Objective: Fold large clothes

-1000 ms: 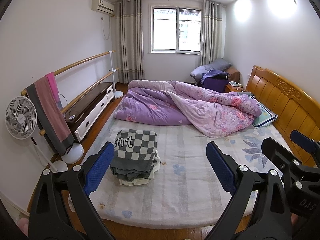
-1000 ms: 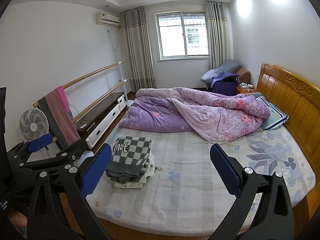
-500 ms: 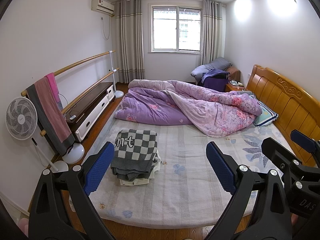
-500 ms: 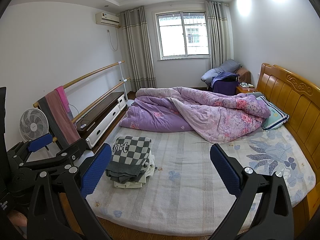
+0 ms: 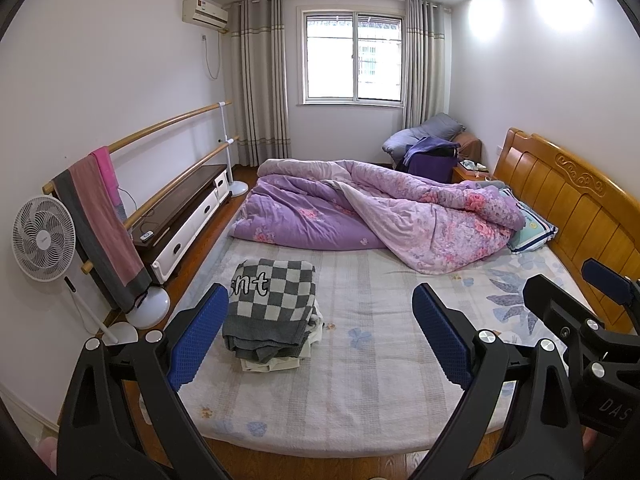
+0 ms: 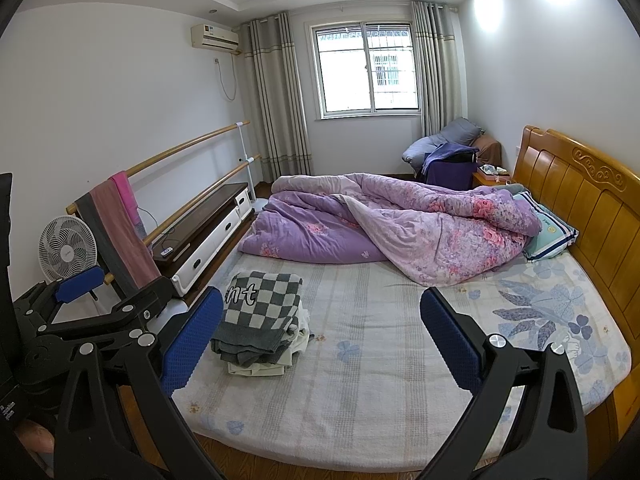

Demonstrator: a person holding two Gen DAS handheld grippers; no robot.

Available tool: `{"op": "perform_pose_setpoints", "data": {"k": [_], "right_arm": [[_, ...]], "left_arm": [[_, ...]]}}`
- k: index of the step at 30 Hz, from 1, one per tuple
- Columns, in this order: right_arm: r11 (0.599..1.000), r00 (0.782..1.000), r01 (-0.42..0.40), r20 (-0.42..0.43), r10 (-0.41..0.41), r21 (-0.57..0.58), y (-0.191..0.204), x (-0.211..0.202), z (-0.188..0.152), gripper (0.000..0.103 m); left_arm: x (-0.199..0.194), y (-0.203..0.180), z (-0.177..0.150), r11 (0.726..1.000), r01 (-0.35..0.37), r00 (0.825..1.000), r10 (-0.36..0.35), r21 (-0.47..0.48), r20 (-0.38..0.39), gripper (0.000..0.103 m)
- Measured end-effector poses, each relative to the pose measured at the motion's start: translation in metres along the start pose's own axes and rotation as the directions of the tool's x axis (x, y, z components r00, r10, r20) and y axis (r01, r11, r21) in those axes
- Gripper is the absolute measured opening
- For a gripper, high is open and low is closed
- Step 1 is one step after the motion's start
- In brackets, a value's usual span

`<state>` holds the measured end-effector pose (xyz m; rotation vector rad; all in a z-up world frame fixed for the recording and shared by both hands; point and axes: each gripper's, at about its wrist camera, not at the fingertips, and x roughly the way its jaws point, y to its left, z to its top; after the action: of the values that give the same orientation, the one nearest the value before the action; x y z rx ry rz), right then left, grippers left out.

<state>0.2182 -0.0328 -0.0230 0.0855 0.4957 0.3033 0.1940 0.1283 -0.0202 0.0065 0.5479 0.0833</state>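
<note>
A folded grey-and-white checkered garment [image 5: 270, 304] tops a small stack of folded clothes near the bed's left edge; it also shows in the right wrist view [image 6: 260, 312]. A cream piece [image 6: 260, 366] lies under it. My left gripper [image 5: 320, 336] is open and empty, held above the foot of the bed [image 5: 360, 380]. My right gripper [image 6: 320, 336] is open and empty beside it, to the right. Each gripper shows at the edge of the other's view.
A rumpled purple floral quilt [image 5: 380, 216] covers the far half of the bed. A pillow [image 5: 532, 228] lies by the wooden headboard [image 5: 568, 200]. Left of the bed stand a fan [image 5: 42, 240], a wooden rail with hanging towels [image 5: 100, 216] and a low cabinet [image 5: 184, 216].
</note>
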Motion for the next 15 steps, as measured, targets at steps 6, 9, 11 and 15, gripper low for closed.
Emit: {"op": "perform_pose_setpoints", "data": {"k": [6,9,11,15], "right_arm": [[1.0,1.0,-0.001,-0.001,0.001,0.0,-0.0029,0.0001,0.0008,0.095],[1.0,1.0,-0.002,-0.001,0.002,0.001,-0.0027,0.0003,0.0007,0.095],[1.0,1.0,-0.001,-0.001,0.001,-0.001,-0.0004,0.0015,0.0004,0.095],[1.0,1.0,-0.003,-0.002,0.003,0.0,-0.0028,0.0014,0.0009,0.095]], "left_arm": [[0.0004,0.0001,0.0008,1.0,0.001,1.0,-0.001,0.002,0.0,0.094],[-0.0006,-0.0002,0.0011,1.0,0.001,1.0,-0.001,0.001,0.0,0.094],[0.0008,0.0004,0.0012,1.0,0.003,1.0,-0.003,0.001,-0.001,0.094],[0.0009,0.0009,0.0013,1.0,0.003,1.0,-0.003,0.002,-0.001,0.094]]}}
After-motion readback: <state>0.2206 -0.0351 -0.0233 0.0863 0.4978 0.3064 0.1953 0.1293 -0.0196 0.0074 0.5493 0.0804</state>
